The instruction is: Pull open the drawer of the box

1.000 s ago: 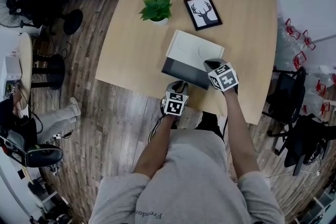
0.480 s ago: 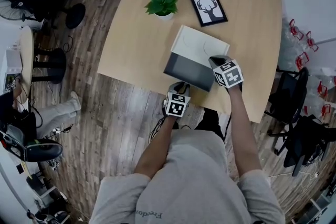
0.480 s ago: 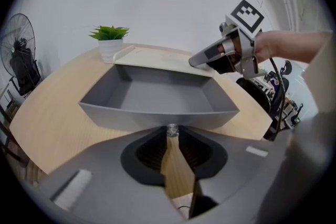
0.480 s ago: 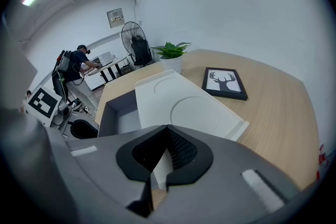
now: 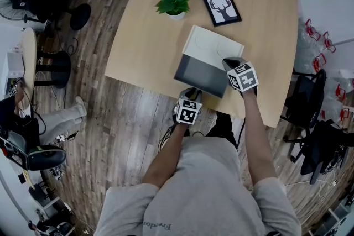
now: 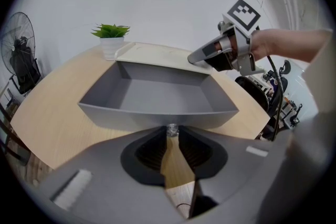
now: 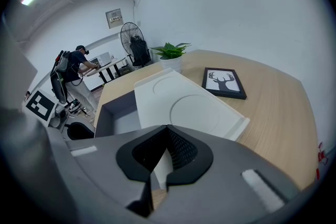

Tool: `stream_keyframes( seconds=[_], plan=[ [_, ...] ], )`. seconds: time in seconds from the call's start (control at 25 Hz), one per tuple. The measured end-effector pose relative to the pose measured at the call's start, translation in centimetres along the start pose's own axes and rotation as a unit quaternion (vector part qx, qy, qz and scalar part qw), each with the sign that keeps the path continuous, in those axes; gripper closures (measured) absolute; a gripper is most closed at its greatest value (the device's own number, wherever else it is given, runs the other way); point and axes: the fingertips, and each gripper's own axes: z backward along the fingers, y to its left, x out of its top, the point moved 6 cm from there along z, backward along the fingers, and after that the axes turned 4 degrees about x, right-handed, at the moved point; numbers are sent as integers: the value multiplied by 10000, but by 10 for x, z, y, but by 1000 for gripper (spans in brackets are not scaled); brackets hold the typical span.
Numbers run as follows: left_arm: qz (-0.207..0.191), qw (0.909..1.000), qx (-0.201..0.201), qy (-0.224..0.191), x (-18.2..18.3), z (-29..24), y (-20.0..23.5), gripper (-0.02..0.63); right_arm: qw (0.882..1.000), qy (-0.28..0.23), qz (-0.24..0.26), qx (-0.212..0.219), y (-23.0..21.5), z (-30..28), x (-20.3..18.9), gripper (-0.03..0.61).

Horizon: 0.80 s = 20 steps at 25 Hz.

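Pulling underway: drawer [image 6: 157, 93] knob [image 6: 172, 130] is pinched by left hand-held gripper [image 6: 172, 135] (right hand-held gripper [image 7: 167, 134] closed, empty, over box [image 7: 194, 107]); straight withdrawal from box is judged next.

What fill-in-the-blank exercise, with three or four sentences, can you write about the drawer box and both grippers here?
The left gripper is shut on the small ____ of the grey drawer.
The inside of the drawer is ____.
The right gripper rests on the ____ of the white box.
The potted plant has ____ leaves.
Missing words: knob; empty; top; green.
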Motion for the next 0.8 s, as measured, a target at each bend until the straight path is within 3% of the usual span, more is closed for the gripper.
stream_keyframes(
  seconds=[0.8],
  plan=[
    [-201,9996,-132,132,-12,8,7,477,9999,-36,-79,-94,-2,0,0,577]
  ],
)
